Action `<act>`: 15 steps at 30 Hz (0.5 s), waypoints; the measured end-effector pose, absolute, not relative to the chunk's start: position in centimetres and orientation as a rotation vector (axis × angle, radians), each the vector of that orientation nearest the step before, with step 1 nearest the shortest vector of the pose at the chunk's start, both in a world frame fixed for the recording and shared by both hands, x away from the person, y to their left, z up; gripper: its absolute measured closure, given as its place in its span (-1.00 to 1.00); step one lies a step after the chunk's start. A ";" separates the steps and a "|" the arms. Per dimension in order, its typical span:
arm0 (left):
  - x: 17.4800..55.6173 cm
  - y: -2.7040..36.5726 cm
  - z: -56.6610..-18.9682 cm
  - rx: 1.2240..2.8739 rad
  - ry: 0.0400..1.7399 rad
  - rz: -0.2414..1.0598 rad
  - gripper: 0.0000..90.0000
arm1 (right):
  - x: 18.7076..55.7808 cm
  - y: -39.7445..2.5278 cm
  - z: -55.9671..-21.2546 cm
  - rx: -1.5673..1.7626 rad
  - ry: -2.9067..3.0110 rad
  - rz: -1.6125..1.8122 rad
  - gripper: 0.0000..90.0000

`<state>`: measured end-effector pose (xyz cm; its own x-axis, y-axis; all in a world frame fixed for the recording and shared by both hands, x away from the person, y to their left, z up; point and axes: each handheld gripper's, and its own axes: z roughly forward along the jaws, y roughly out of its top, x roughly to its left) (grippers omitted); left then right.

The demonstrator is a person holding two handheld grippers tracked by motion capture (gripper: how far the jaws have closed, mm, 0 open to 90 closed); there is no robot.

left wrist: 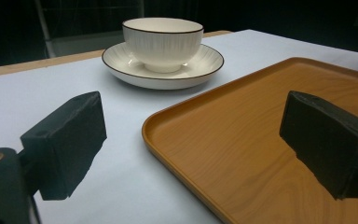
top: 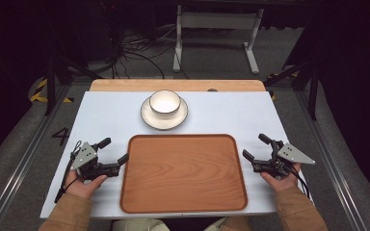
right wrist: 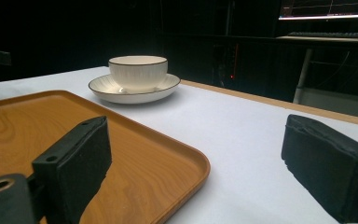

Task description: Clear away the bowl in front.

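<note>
Wooden tray (top: 183, 173), nothing on it, at the near middle of the white worktop (top: 106, 115); beyond its far edge, a white bowl (top: 165, 102) standing in a white saucer (top: 150, 119), contents of the bowl not discernible. Left gripper (top: 113, 150) just beside the tray's left edge and right gripper (top: 256, 147) just beside its right edge, each with fingers wide apart, holding nothing, well short of bowl and saucer.

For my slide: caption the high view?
Two open grippers flank a wooden tray; a bowl sits on a saucer beyond.
</note>
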<state>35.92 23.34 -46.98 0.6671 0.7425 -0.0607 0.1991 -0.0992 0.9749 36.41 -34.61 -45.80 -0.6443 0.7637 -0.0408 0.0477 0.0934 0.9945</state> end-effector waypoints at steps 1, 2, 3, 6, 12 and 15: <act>36.0 23.4 -47.0 1.640 0.787 0.542 -0.83 | 36.4 -34.6 -45.8 0.796 1.801 1.603 -0.81; 36.0 23.4 -47.0 1.642 0.789 0.539 -0.83 | 36.4 -34.6 -45.8 0.796 1.801 1.602 -0.80; 36.0 23.5 -47.0 1.637 0.794 0.539 -0.83 | 36.4 -34.6 -45.8 0.796 1.802 1.602 -0.80; 36.0 23.6 -47.0 1.629 0.801 0.529 -0.84 | 36.5 -34.6 -45.8 0.793 1.803 1.602 -0.80; 36.1 23.7 -47.0 1.614 0.807 0.524 -0.86 | 36.4 -34.6 -45.8 0.795 1.804 1.601 -0.81; 36.1 23.7 -47.0 1.612 0.806 0.524 -0.86 | 36.5 -34.6 -45.8 0.791 1.808 1.593 -0.80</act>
